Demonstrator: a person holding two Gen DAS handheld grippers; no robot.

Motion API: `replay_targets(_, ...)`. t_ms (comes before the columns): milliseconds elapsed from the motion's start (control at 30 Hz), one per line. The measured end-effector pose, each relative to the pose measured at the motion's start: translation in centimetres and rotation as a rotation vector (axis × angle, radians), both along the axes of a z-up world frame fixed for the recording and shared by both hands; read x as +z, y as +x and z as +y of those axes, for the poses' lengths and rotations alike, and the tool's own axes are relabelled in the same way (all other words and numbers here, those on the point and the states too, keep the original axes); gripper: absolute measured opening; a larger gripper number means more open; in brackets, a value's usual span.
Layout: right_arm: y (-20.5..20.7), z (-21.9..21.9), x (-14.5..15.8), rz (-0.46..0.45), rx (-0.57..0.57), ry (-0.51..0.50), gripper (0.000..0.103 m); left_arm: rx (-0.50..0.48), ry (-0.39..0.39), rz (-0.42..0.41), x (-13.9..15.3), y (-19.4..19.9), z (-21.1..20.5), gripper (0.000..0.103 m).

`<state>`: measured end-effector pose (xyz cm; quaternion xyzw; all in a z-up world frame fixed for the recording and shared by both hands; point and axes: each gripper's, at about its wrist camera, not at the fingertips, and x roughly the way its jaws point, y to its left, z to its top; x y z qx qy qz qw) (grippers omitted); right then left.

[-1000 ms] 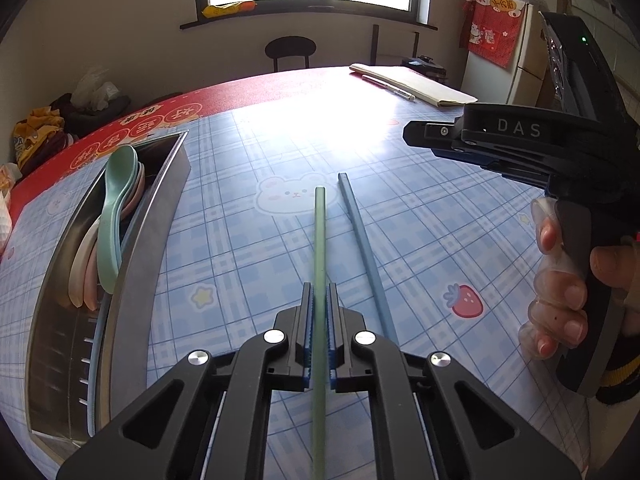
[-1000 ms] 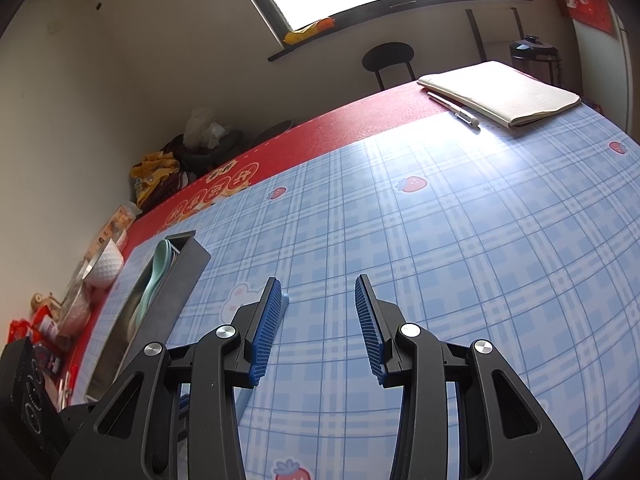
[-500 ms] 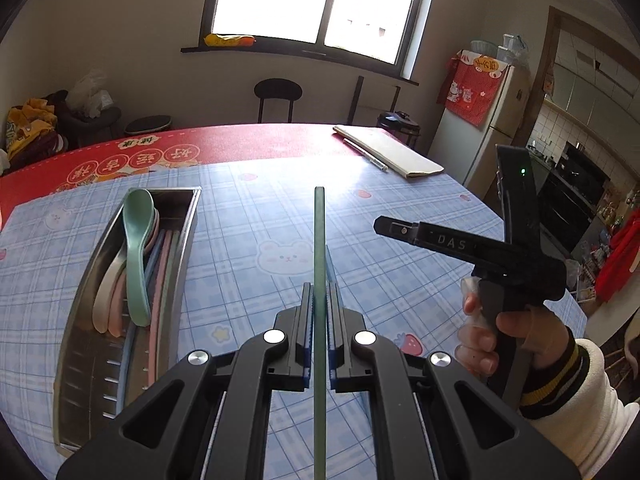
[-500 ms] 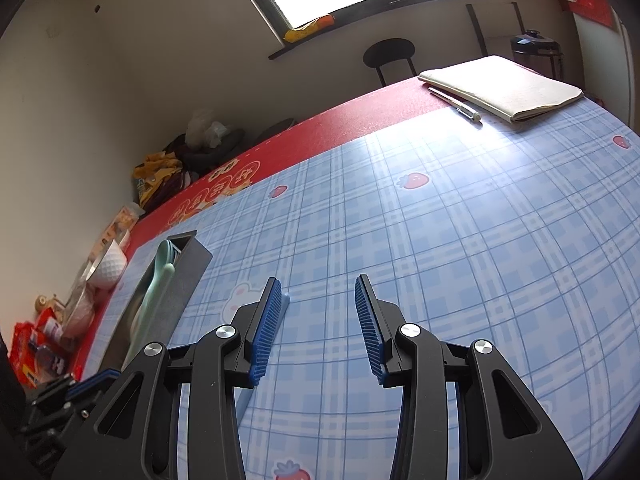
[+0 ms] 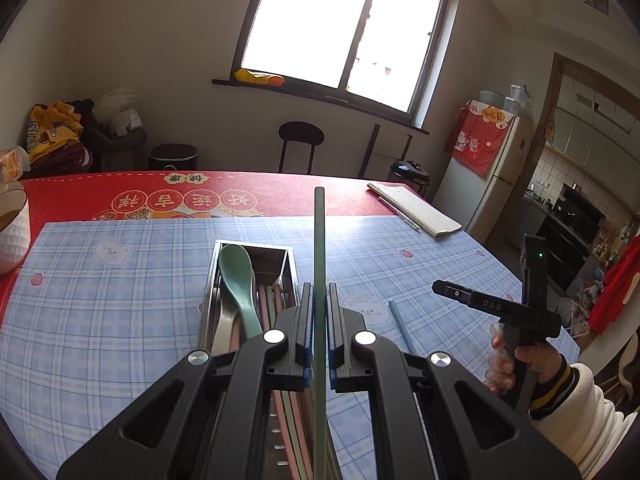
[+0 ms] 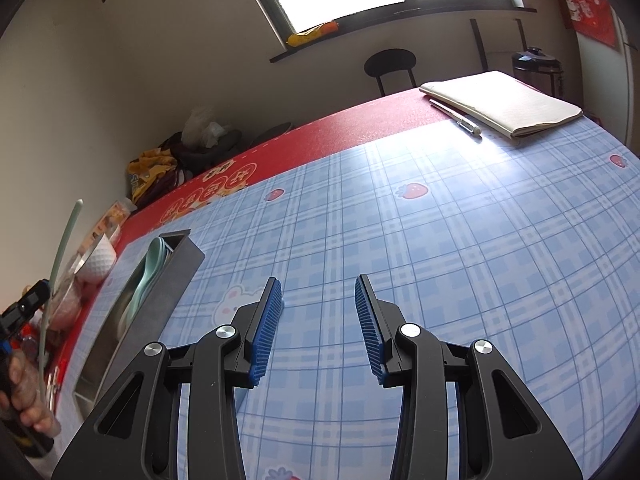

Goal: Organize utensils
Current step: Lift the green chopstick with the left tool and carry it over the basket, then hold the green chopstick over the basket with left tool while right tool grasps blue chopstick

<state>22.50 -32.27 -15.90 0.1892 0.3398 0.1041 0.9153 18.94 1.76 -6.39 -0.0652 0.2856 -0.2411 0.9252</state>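
My left gripper [image 5: 319, 304] is shut on a green chopstick [image 5: 319, 248], held in the air above the near end of the metal utensil tray [image 5: 211, 280]. The tray holds a green spoon [image 5: 236, 280], other pale spoons and several chopsticks. A blue chopstick [image 5: 400, 324] lies on the checked cloth right of the tray. My right gripper [image 6: 318, 300] is open and empty above the cloth; it shows in the left wrist view [image 5: 496, 308] at right. The tray [image 6: 176, 276] and the raised green chopstick [image 6: 60, 256] show at left in the right wrist view.
A white bowl [image 5: 10, 228] stands at the table's far left edge. A notebook [image 6: 504, 102] with a pen [image 6: 456, 117] lies at the far right. A stool [image 5: 301, 136] stands behind the table. A fridge [image 5: 492, 176] stands at right.
My left gripper has lifted the green chopstick off the cloth and carried it left, over the tray. The blue chopstick stays on the cloth. My right gripper has barely moved.
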Motion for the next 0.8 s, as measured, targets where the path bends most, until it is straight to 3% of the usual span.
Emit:
replay_targets(267,-0.2,-0.1,-0.1,0.026,-0.016,-0.002,0.038,-0.021,-0.126,0.066,-1.9,2.2,3.2,0.006)
replay_targets(467,0.3,3.1,0.3,0.117,-0.045,-0.2,0.038,-0.02,-0.139,0.045,-1.6,1.6,3.6,0.006)
replay_targets(800,-3.4,8.7,-0.8,0.198,-0.006,-0.231,0.038,0.005,-0.158,0.038,-1.6,1.5,4.5,0.006)
